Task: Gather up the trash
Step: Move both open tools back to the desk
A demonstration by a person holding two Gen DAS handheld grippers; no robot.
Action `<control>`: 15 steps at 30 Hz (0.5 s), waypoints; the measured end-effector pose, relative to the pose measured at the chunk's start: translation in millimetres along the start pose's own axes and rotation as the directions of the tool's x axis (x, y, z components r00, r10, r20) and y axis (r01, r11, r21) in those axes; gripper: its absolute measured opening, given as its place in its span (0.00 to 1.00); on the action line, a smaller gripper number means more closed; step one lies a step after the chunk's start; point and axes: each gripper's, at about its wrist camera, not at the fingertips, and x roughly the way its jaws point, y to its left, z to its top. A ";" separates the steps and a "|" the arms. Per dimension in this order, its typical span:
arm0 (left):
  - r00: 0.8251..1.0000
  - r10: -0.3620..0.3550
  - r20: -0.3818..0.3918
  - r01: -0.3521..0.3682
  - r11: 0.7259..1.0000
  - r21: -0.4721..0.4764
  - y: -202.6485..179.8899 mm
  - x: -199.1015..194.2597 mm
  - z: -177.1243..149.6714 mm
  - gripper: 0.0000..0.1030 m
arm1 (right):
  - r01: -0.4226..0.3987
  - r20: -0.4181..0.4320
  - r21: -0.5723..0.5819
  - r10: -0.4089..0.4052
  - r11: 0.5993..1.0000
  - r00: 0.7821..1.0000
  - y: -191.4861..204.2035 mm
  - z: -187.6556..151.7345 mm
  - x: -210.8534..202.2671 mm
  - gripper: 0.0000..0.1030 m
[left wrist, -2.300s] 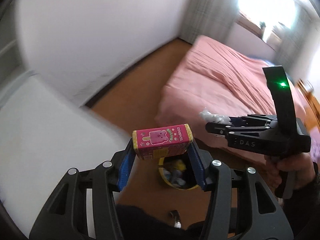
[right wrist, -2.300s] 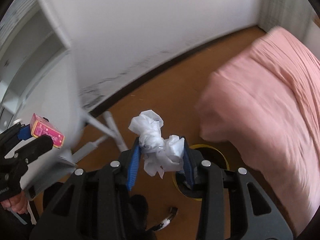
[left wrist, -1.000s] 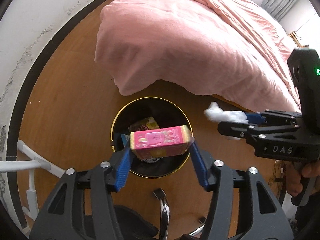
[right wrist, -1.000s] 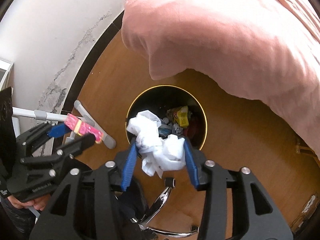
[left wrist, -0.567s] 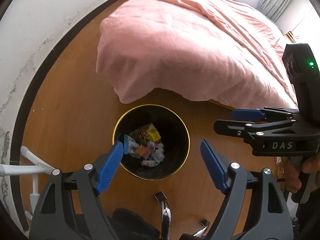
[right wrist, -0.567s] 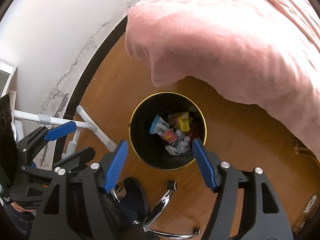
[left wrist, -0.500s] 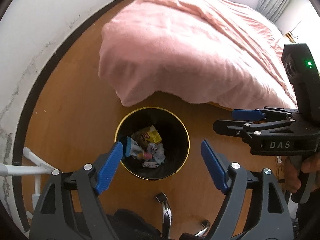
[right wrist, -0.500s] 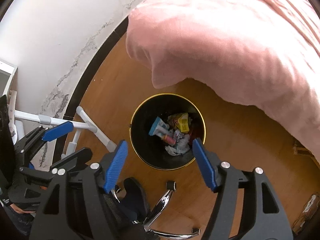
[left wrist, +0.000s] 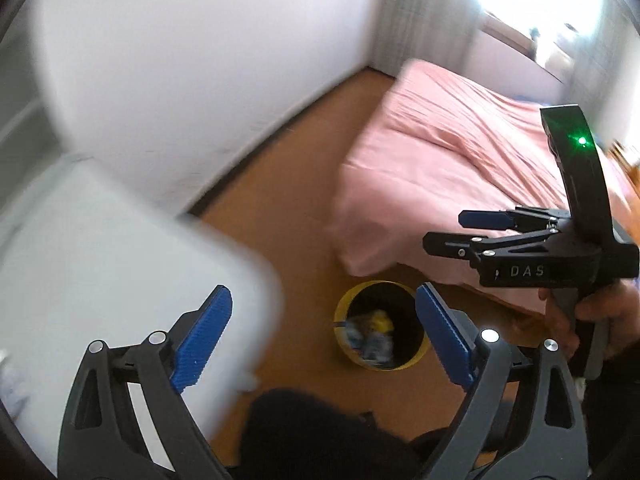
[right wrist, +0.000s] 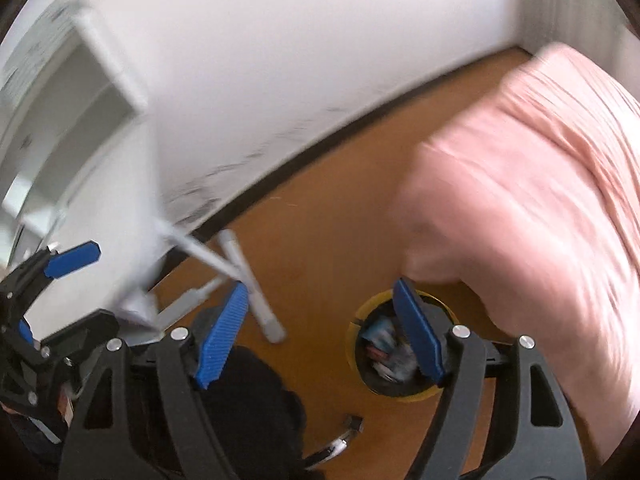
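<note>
Only the left wrist view shows the window [left wrist: 532, 4], upper right. The right gripper [left wrist: 444, 232] reads "DAS". Both it and the left gripper [left wrist: 324, 338] have just been opening and gape empty.

You see the trash [left wrist: 370, 338] lying mixed and crumpled inside the black bin [left wrist: 416, 354] with yellow rim, upright on the floor.

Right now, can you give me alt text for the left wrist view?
Left gripper, jaws just opened wide and empty, above a yellow-rimmed trash bin holding litter on a wooden floor. Right gripper hangs empty beside a pink bed.
</note>
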 end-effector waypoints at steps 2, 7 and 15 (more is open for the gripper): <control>0.997 0.072 0.007 -0.072 0.996 -0.044 43.1 -26.4 -14.4 0.88 | -0.055 -0.015 -0.075 0.054 0.996 0.998 47.5 13.0 14.7 0.71; 0.970 0.243 -0.007 -0.240 0.951 -0.194 150.5 -87.9 -61.9 0.88 | -0.233 -0.112 -0.245 0.212 0.941 0.971 180.6 37.8 53.7 0.71; 0.911 0.407 -0.066 -0.401 0.836 -0.374 272.1 -164.3 -142.2 0.88 | -0.414 -0.303 -0.461 0.299 0.785 0.905 375.5 47.4 104.2 0.71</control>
